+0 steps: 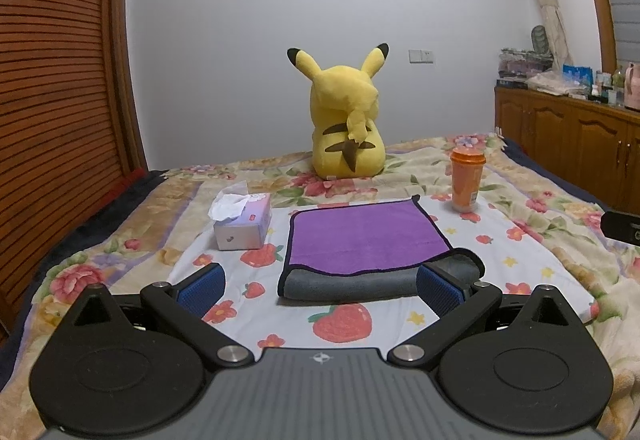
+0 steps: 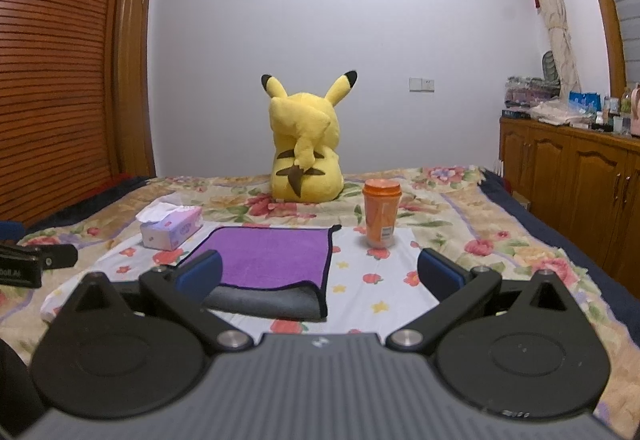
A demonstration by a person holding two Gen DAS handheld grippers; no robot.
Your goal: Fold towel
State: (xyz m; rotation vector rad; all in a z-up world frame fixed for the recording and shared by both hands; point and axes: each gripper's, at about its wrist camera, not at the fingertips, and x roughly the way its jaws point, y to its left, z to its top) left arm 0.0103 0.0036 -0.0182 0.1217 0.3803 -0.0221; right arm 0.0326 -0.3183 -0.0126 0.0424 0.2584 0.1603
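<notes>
A purple towel point(image 1: 366, 234) with a grey underside lies folded on the strawberry-print cloth point(image 1: 516, 260) on the bed. Its grey fold edge faces me, and a grey corner bulges at the near right. My left gripper point(image 1: 320, 286) is open and empty, just in front of the towel's near edge. In the right wrist view the towel point(image 2: 272, 256) lies ahead and left. My right gripper point(image 2: 320, 274) is open and empty, with its left finger point(image 2: 200, 274) over the towel's near left part.
A tissue box point(image 1: 242, 224) stands left of the towel, an orange cup point(image 1: 466, 179) at its far right. A yellow Pikachu plush point(image 1: 346, 119) sits behind. Wooden cabinets point(image 1: 572, 147) line the right, a slatted wardrobe point(image 1: 52, 99) the left. The other gripper point(image 2: 28, 260) shows at left.
</notes>
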